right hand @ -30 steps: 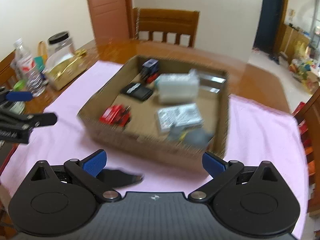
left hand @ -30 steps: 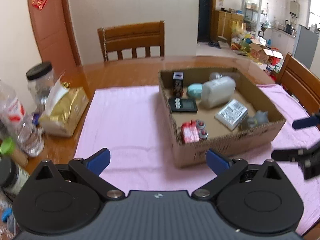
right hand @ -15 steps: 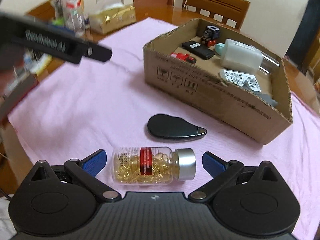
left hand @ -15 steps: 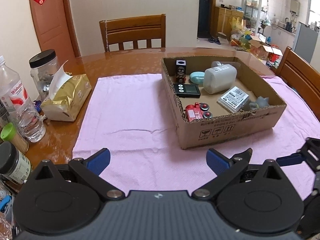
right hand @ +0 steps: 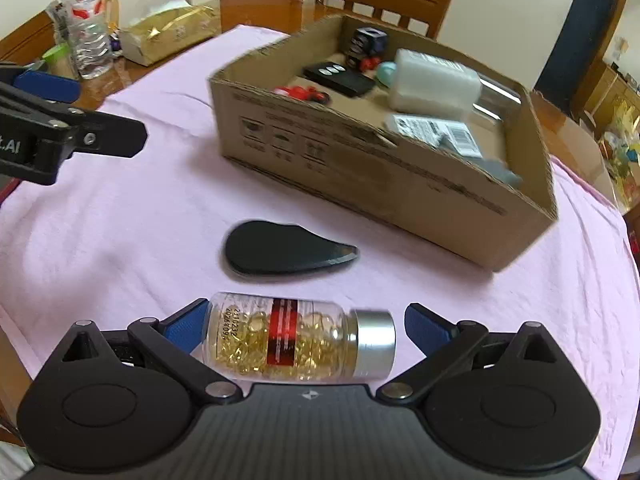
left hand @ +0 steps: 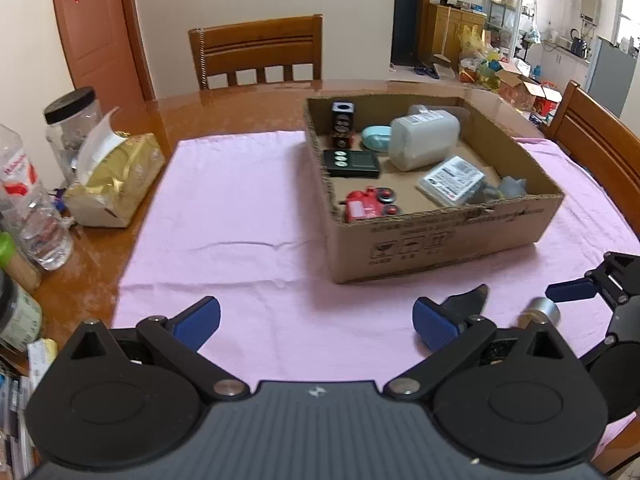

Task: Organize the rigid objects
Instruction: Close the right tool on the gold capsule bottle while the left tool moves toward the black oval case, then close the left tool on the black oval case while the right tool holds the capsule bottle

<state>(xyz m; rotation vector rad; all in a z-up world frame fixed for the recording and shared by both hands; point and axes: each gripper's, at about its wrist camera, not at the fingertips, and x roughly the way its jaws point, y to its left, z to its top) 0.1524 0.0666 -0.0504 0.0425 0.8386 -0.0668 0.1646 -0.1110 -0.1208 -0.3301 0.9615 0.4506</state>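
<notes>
The box (right hand: 384,168) sits on the pink cloth (right hand: 120,208), already holding several items; in front of it lie a flat black case (right hand: 280,248) and, nearest, a capsule bottle (right hand: 296,340) on its side. The bottle looks light, rigid and smooth, likely to roll, so gripping across its clear body seems safest. The right gripper (right hand: 306,326) hangs low, jaws spread either side of the bottle, not pinching. The left gripper (left hand: 316,320) hovers over bare cloth, jaws spread and empty.
</notes>
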